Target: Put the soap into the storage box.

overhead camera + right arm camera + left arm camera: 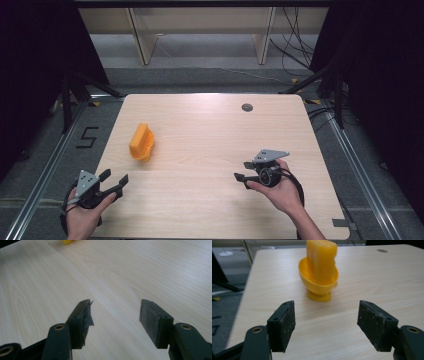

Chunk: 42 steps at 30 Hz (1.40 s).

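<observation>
An orange-yellow plastic object stands on the left half of the wooden table. In the left gripper view it is a footed bowl with a tall block rising from it, straight ahead of the jaws and apart from them. My left gripper is held at the table's front left corner, open and empty. My right gripper is held over the front right part of the table, pointing left, open with bare wood between its fingers.
A small grey round grommet sits in the tabletop near the far edge. Beyond the table are wooden shelf legs and loose cables on the floor. Black metal frame legs stand at both far corners.
</observation>
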Each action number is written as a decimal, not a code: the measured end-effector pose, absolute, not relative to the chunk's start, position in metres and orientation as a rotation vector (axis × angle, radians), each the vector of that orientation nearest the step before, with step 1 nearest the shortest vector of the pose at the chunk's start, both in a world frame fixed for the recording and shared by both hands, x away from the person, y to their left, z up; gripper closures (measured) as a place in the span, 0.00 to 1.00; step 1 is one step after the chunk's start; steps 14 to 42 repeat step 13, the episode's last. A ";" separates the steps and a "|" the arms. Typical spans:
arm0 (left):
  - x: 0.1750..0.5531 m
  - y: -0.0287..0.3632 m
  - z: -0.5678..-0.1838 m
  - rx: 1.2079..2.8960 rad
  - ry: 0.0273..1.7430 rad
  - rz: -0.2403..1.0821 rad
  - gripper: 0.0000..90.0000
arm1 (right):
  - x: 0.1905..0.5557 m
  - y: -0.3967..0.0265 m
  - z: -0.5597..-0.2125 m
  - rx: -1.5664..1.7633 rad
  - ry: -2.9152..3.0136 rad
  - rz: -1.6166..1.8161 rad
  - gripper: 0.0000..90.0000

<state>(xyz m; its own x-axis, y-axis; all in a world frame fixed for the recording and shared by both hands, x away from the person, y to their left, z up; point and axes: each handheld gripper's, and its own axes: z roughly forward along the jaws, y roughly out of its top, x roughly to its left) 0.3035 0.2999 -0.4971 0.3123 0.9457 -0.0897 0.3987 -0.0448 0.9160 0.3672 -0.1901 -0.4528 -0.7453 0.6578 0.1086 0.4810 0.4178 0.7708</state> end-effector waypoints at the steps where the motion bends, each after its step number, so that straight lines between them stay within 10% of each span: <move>1: 0.304 0.298 -0.498 1.646 1.243 0.713 0.33 | 0.368 -0.191 -0.453 0.995 2.455 1.236 0.48; 42: 0.308 0.296 -0.500 1.661 1.210 0.706 0.33 | 0.369 -0.195 -0.452 1.018 2.432 1.231 0.48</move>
